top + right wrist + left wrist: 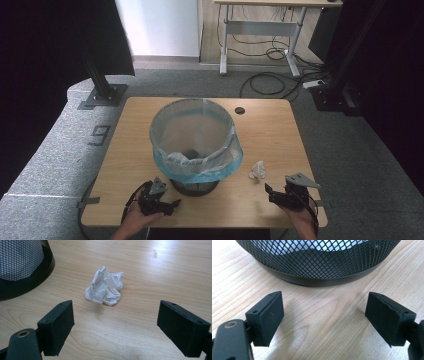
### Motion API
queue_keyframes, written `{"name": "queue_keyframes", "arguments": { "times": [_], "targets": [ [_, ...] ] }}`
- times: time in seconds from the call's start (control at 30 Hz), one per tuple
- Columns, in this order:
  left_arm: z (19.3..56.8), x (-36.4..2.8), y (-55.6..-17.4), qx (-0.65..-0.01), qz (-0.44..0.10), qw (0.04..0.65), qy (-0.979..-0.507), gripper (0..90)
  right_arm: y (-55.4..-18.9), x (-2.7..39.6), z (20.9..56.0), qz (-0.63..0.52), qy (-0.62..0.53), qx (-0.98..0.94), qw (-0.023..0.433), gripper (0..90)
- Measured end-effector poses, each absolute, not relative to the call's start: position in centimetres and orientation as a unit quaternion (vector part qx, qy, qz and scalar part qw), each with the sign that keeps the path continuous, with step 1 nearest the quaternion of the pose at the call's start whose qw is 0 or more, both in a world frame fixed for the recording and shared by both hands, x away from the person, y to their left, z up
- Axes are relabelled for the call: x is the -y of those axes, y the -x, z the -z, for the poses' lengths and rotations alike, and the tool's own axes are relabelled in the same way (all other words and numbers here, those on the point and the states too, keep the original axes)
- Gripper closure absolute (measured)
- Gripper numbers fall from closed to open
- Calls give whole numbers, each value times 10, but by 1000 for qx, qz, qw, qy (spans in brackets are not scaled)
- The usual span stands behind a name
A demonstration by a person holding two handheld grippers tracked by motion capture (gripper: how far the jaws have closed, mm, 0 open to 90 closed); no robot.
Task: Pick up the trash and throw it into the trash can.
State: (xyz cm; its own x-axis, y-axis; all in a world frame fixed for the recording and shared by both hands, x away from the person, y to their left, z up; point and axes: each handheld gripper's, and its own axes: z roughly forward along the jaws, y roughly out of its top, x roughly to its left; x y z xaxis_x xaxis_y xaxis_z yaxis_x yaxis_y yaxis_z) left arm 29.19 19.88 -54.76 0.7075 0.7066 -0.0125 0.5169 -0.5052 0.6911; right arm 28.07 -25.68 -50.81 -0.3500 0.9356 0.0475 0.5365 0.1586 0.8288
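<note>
A grey carpeted floor (pixel 55 145) is seen around a light wooden bench (pixel 270 135), with a second desk (pixel 260 30) and loose cables (pixel 270 82) lying beyond it and dark curtains hung at both sides; a small round hole (pixel 240 110) is set into the bench near its far edge.

At the middle of the bench a black mesh wastebasket (pixel 196 142) is stood upright, lined with a pale blue plastic bag (pixel 227 162) whose edge is folded down over the rim; some crumpled matter is glimpsed at the bottom of the liner, though what it is cannot be told; the basket's dark base ring (pixel 322 281) is shown close up in the left gripper view, resting on the wood.

The left claw (pixel 167 204) is held low at the near edge, just in front of the basket's base; its two black jaws are spread wide with only bare wood between them. The right claw (pixel 274 194) is held near the bench's near right corner; its jaws are likewise spread wide and nothing is pinched between them.

A crumpled white paper ball (pixel 257 170) is lying on the bench to the right of the basket, apart from it and just ahead of the right claw; in the right gripper view the wad (pixel 104 286) is seen beyond the open jaws, untouched by either pad.
</note>
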Motion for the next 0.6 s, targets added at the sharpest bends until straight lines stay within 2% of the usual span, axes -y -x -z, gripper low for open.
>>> {"name": "queue_keyframes", "arguments": {
  "times": [0.6],
  "targets": [
    [548, -199, -292, -357, -137, 346, -857, 153, -284, 251, 506, -399, -495, -723, 271, 187]
  ]
}}
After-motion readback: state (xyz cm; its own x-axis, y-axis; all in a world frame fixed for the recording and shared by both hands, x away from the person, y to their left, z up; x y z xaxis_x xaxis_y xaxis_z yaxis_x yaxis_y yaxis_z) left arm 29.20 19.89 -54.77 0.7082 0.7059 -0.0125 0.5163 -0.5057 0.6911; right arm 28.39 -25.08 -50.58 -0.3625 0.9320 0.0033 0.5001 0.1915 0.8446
